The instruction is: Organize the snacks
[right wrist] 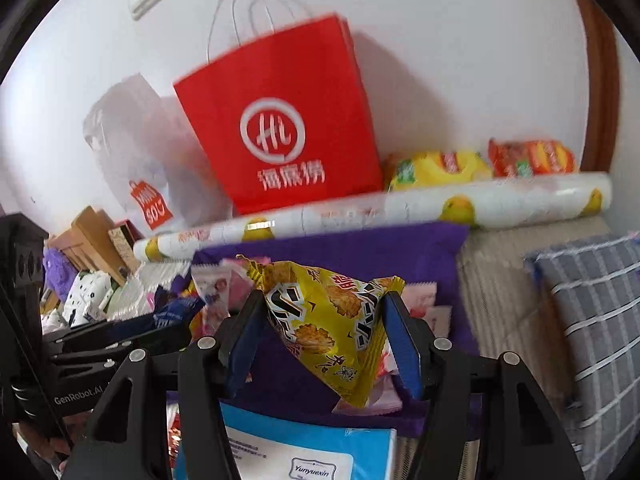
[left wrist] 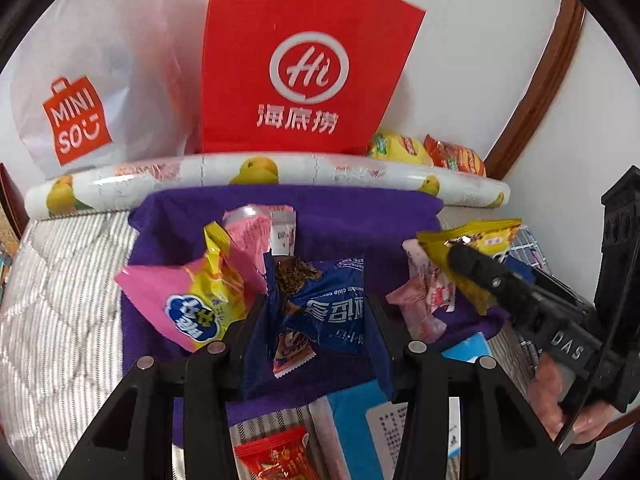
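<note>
L tongs [left wrist: 316,312] clamped on blue packet [left wrist: 324,312]; R tongs [right wrist: 326,328] clamped on yellow packet [right wrist: 332,320]. Red bag [right wrist: 280,120] lies far, beyond both.

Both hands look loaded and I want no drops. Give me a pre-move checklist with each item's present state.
1. Left gripper clamped on the blue cookie packet: ok.
2. Right gripper clamped on the yellow snack packet: ok.
3. Both packets lifted off the purple cloth: cannot tell; they hang low over the pile.
4. Red paper bag upright behind the printed roll: ok.
5. Red bag's mouth open to receive snacks: cannot tell; its top is out of view.
6. The two grippers apart from each other: ok.
</note>
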Motion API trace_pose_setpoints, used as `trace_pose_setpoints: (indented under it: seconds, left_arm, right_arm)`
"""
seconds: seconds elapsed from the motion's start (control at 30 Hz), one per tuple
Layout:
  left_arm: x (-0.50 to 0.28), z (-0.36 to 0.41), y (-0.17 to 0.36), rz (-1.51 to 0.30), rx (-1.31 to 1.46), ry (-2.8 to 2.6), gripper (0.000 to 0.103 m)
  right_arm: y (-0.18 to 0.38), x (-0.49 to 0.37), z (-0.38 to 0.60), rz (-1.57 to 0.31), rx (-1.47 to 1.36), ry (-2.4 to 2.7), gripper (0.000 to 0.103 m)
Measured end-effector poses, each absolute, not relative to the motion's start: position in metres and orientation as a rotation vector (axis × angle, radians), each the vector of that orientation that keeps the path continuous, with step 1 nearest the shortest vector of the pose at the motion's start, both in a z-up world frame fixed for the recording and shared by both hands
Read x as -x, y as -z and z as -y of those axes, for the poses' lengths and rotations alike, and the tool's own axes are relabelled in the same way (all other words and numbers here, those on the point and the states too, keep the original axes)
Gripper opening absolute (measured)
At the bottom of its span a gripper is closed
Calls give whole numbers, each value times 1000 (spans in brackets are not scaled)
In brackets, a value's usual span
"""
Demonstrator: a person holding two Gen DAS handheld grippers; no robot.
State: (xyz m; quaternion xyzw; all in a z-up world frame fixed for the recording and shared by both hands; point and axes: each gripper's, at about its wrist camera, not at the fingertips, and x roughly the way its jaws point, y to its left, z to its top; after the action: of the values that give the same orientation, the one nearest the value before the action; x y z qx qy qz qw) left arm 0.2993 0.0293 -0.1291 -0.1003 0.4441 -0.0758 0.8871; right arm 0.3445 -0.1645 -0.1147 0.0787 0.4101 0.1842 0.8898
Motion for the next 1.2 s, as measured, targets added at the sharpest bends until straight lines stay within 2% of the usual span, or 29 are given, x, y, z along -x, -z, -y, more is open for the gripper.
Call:
trace_pose_setpoints:
  seconds: [0.37, 1.03, 1.2]
  left_arm:
    - [-308, -29, 158, -934, 256, 181, 44]
    - [-317, -31, 170, -949, 301, 169, 44]
    - [-318, -34, 172, -948, 319, 164, 44]
  right_arm:
    - [138, -341, 152, -900, -100, -411, 59]
    - [158, -354, 159, -975, -121, -336, 60]
    - [161, -357, 160, -999, -122, -320, 66]
